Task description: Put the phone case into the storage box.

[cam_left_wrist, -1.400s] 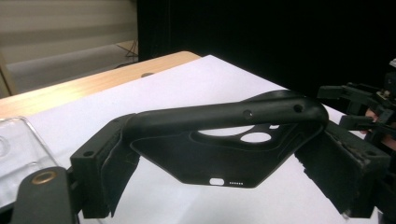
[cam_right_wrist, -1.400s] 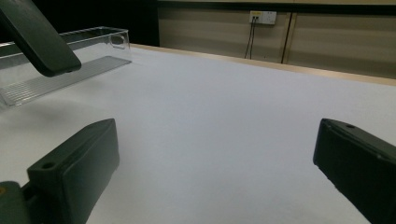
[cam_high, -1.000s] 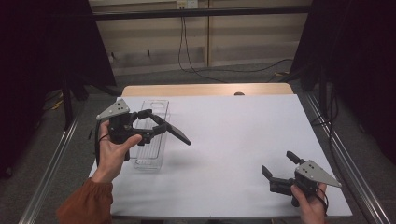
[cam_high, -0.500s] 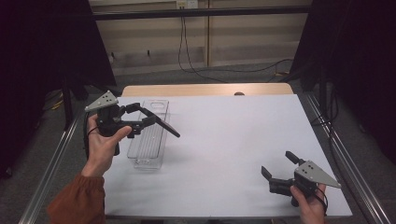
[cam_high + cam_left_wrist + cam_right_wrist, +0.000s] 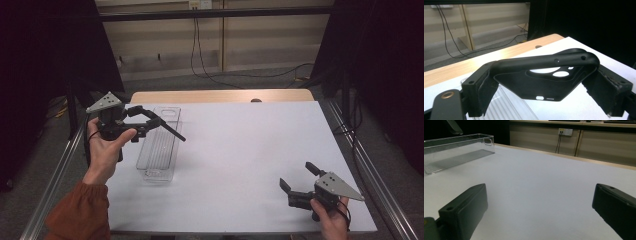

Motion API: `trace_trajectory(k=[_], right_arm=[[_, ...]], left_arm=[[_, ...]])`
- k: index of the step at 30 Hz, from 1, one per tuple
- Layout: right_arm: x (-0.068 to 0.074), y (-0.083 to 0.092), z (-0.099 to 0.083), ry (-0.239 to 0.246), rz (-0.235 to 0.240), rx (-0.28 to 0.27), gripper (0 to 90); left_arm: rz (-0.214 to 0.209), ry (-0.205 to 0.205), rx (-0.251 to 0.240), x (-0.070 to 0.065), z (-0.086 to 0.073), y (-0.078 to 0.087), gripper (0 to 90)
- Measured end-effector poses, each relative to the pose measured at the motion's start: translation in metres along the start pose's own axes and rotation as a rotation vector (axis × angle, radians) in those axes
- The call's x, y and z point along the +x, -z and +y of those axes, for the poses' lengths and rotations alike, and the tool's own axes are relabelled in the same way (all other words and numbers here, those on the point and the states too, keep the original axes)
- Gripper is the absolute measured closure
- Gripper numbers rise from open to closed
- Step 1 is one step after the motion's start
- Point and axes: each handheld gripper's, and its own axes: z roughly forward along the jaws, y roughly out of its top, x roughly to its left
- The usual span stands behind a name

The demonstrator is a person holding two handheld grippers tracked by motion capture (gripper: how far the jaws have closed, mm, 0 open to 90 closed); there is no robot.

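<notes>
Phone case: a black phone case (image 5: 544,80), camera cutouts showing, is held in the air above the long clear tray at the table's left side, tilted, one end jutting toward the middle of the table (image 5: 167,129).
Left gripper: the left gripper (image 5: 142,122), raised in the person's left hand (image 5: 102,150), has its jaws closed onto the case from both ends; the left gripper view shows the case spanning the gap between them.
Clear tray: a clear plastic tray (image 5: 159,145) with a ribbed floor lies lengthwise on the white table (image 5: 250,150), directly under the case.
Right gripper: the right gripper (image 5: 299,179) sits low at the table's near right corner, jaws spread wide with nothing between them, well apart from the tray.
</notes>
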Motion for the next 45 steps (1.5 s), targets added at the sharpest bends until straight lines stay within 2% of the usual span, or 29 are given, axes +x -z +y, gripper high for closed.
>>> trace_trajectory(k=[12,18,24,34,45], right_arm=[[0.0,0.0,0.0,0.002,0.01,-0.004,0.0],[0.0,0.0,0.0,0.003,0.013,-0.002,0.0],[0.0,0.0,0.0,0.002,0.012,-0.003,0.0],[0.0,0.0,0.0,0.008,0.012,-0.003,0.0],[0.001,0.001,0.0,0.008,0.017,-0.003,0.0]], left_arm=[[0.064,-0.009,0.012,0.008,0.008,0.003,14.8],[0.092,0.014,0.004,0.017,0.01,0.001,14.8],[0.125,0.016,0.024,0.026,0.013,-0.001,14.8],[0.174,-0.003,0.057,0.029,0.015,-0.015,14.8],[0.231,0.019,0.078,0.038,0.016,-0.032,14.8]])
